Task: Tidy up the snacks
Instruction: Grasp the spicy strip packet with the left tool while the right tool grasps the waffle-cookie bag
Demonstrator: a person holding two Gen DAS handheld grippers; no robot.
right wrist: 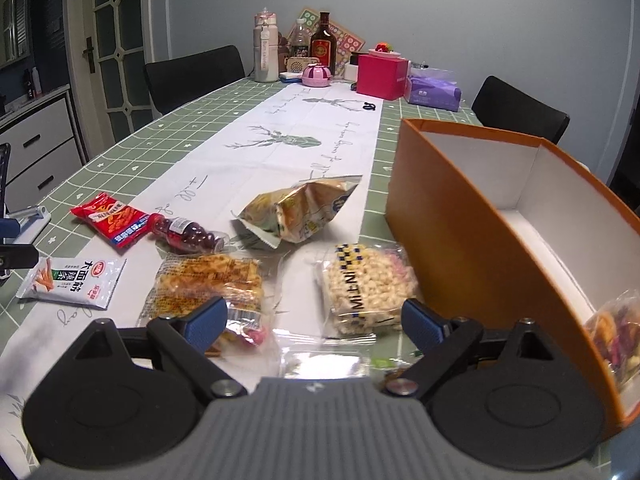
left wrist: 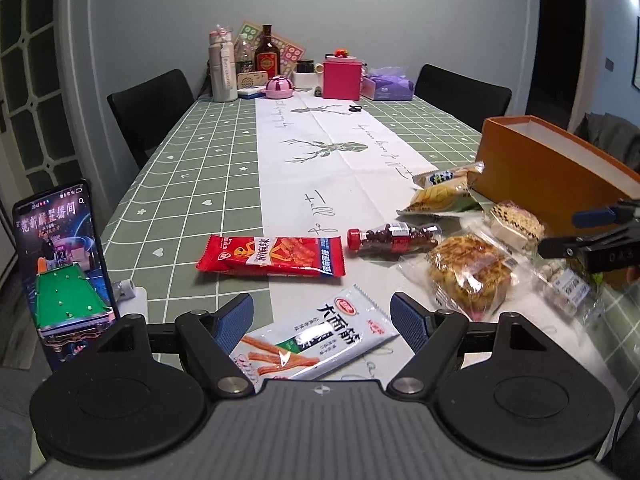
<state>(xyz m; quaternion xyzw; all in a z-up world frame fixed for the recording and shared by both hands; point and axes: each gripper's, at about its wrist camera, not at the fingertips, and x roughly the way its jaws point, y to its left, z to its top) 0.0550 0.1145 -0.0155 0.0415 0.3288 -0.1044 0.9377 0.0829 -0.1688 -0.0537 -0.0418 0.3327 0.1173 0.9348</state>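
the left gripper [left wrist: 322, 320] hung over the near edge of the counter [left wrist: 192, 184] with its fingers [left wrist: 236, 320] spread wide and empty; the white snack packet [left wrist: 316, 336] lay flat between them, untouched. just beyond it lay the red snack packet [left wrist: 272, 257], and beside that the small red-capped bottle [left wrist: 394, 239] on its side. a phone [left wrist: 64, 264] stood propped upright at the near left corner, close beside the left finger.

the right gripper [right wrist: 314, 322] was likewise wide open and held nothing. under its left finger [right wrist: 206, 322] sat the wrapped golden pastry [right wrist: 208, 284]; near its right finger lay the puffed rice bar [right wrist: 364, 288], which rested just beside the wall of the orange box [right wrist: 460, 232]. a small clear packet [right wrist: 324, 360] lay between the fingers, close to the gripper body. the crumpled yellow-green bag [right wrist: 296, 212] lay further up the white runner [right wrist: 288, 128], in front of the box's far end.

the orange box stood open along the right edge of the counter, with one bag of mixed snacks [right wrist: 616, 332] already in its near end. the far edge was crowded with bottles [right wrist: 322, 46], a pink box [right wrist: 380, 76] and a purple tissue pack [right wrist: 434, 94], well apart from the snacks. black chairs [right wrist: 192, 80] stood at both long sides.
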